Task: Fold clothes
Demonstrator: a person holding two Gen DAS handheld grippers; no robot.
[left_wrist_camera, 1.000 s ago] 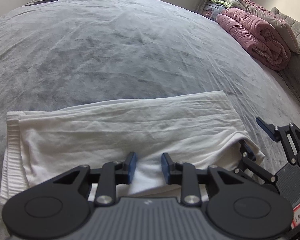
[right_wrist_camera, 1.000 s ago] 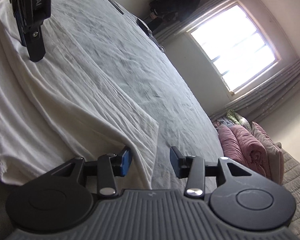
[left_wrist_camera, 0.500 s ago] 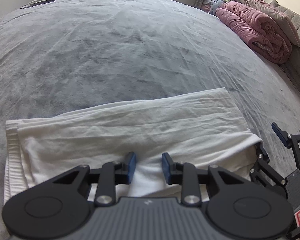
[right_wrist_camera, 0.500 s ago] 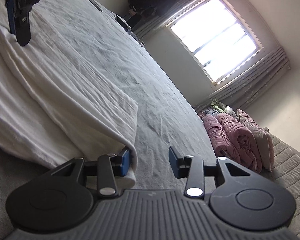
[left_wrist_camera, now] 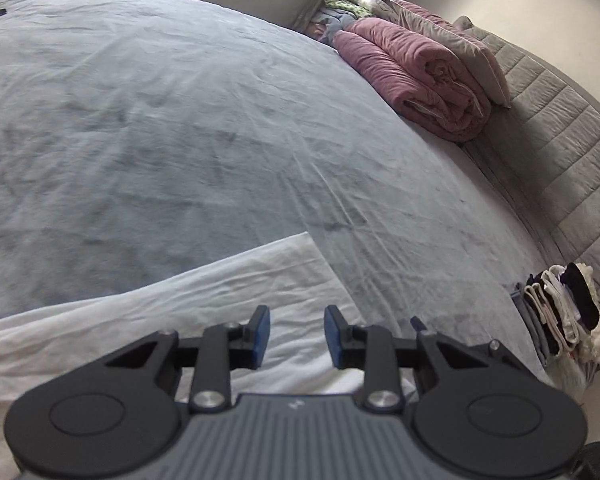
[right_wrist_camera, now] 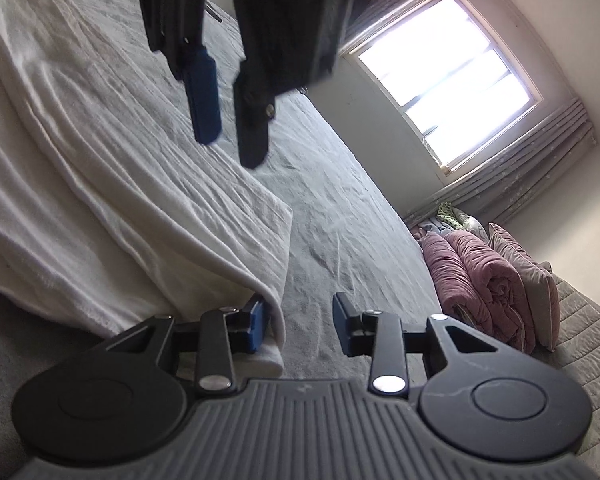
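From my left wrist: my left claw (left_wrist_camera: 294,336) hangs over the near right part of the folded white garment (left_wrist_camera: 188,300), jaws apart with nothing between them, the cloth lying flat on the grey bed (left_wrist_camera: 180,120) with its far right corner clear of me. A pink rolled blanket (left_wrist_camera: 416,80) sits far right by the headboard, and a small stack of folded clothes (left_wrist_camera: 560,312) waits at the right edge. The risk I see here is that this claw grips too few layers, so the fold would peel open when lifted. From my right wrist: my right claw (right_wrist_camera: 300,320) is closing at the garment's near right corner, where the rolled edge rests against the left pad (right_wrist_camera: 256,326) while the right pad stands off it, so nothing is clamped yet. My left claw looms overhead, blurred. If these jaws shut on only the outer lip, I judge the corner could slip out, or a pull could drag the whole garment across the bed and wrinkle it.
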